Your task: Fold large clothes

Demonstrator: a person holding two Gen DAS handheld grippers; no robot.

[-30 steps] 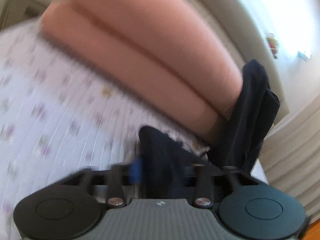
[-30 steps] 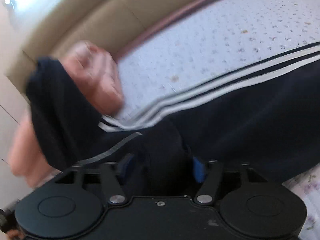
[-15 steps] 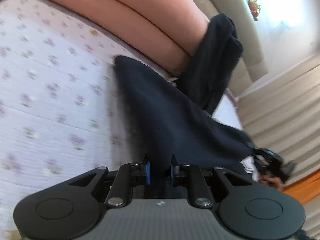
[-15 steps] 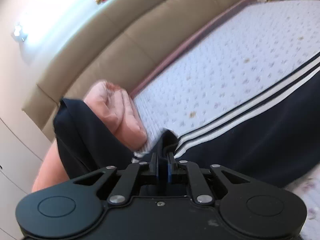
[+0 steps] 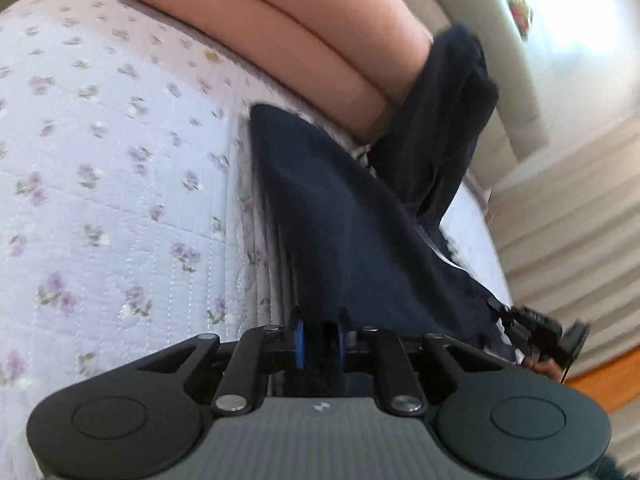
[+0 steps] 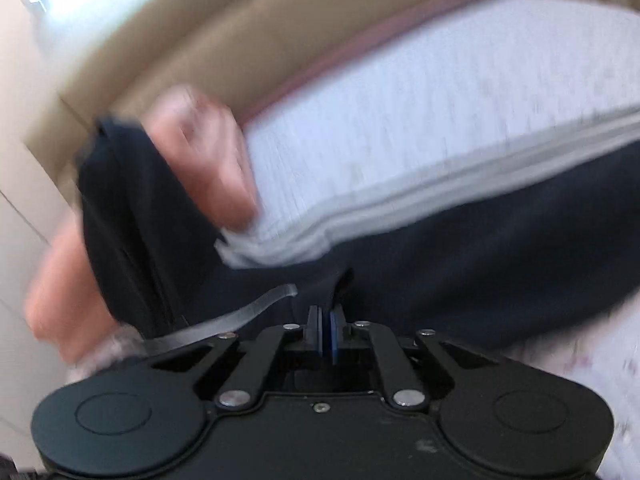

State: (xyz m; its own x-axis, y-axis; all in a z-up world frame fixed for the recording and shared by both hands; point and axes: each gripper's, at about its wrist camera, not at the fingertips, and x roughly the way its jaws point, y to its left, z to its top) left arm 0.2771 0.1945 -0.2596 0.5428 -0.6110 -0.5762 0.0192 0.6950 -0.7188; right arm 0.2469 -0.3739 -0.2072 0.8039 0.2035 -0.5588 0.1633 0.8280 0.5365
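Dark navy track pants (image 5: 352, 216) with white side stripes lie stretched along the floral bedspread (image 5: 100, 160); their far end drapes over a pink pillow (image 5: 320, 40). My left gripper (image 5: 320, 340) is shut on a fold of the pants' near edge. In the blurred right wrist view the pants (image 6: 460, 248) run across the bed, white stripes (image 6: 400, 208) along the upper edge. My right gripper (image 6: 326, 332) is shut on a thin pinch of the dark fabric.
Stacked pink pillows (image 6: 200, 160) sit against the beige padded headboard (image 6: 160, 60). Pale curtains (image 5: 568, 220) and an orange wood floor (image 5: 600, 384) lie past the bed's edge. My other gripper (image 5: 536, 332) shows at the far right of the left wrist view.
Both grippers closed on the pants and stayed shut. The left view pulled back slightly along the fabric; the right gripper is moving fast, blurring its view.
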